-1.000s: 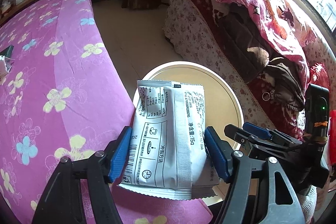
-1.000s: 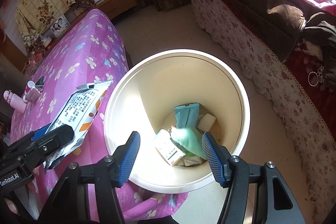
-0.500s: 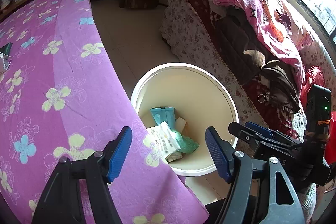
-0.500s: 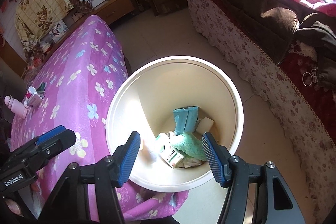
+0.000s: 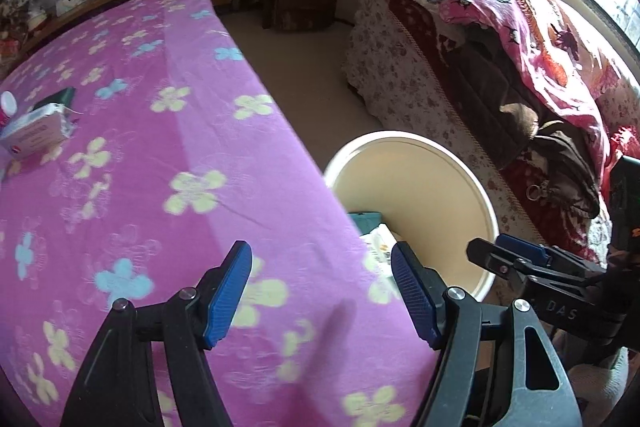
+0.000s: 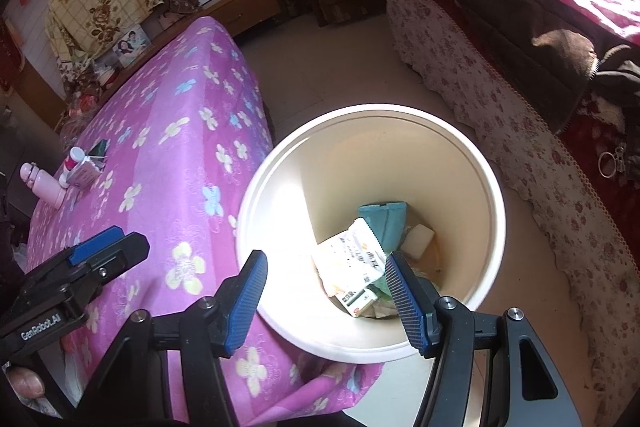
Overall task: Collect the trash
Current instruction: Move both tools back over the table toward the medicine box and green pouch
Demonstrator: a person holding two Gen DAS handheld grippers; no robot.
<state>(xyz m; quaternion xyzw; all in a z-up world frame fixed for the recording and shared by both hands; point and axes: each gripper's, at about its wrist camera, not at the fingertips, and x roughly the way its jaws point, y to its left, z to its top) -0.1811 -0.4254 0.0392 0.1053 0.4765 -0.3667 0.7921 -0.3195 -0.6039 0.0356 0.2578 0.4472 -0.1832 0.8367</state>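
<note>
Right wrist | round cream bin (image 6: 486, 195) (crinkled wrappers (image 6: 352, 259) inside) | both grippers' ribbed jaws apart, empty

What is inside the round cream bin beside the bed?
In the cream bin: a white printed packet on top, a teal wrapper, a white block, a small box. Anything underneath them is covered.

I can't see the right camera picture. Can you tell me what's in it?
A round cream bin stands on the floor with wrappers and a teal packet at its bottom. The open, empty right tool hangs above it. Beside the bin is a purple flowered cloth, with the left tool over it.
</note>
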